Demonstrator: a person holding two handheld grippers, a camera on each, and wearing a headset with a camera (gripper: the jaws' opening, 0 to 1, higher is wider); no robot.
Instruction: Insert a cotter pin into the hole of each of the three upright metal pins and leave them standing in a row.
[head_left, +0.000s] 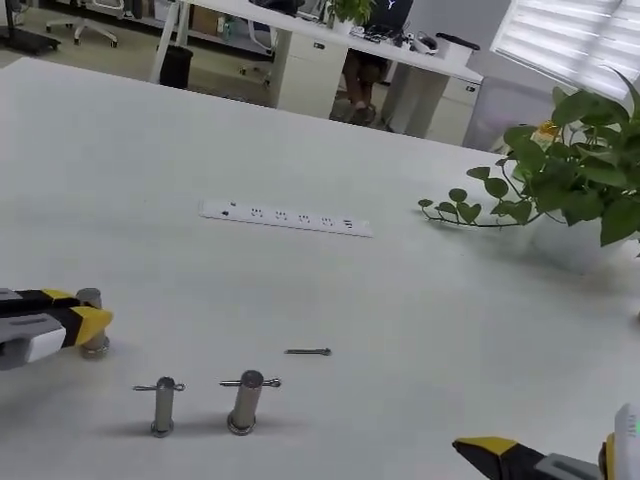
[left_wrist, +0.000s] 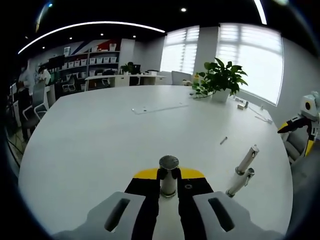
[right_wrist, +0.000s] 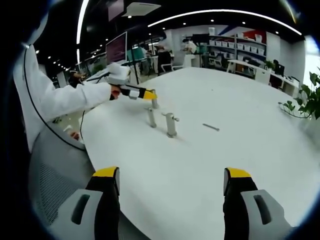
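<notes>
My left gripper (head_left: 92, 322) is at the table's left edge, shut on a plain upright metal pin (left_wrist: 168, 175) that stands between its yellow-tipped jaws. Right of it stand two more upright pins (head_left: 163, 405) (head_left: 244, 400), each with a cotter pin through its top. These two are seen again in the right gripper view (right_wrist: 150, 117) (right_wrist: 171, 125). A loose cotter pin (head_left: 307, 352) lies flat on the white table (head_left: 400, 300) behind them. My right gripper (right_wrist: 171, 185) hovers open and holds nothing, low at the near right, well apart from the pins.
A white power strip (head_left: 285, 217) lies mid-table. A leafy potted plant (head_left: 570, 170) stands at the far right. Desks and chairs lie beyond the far edge. A white sleeve (right_wrist: 60, 100) reaches in from the left in the right gripper view.
</notes>
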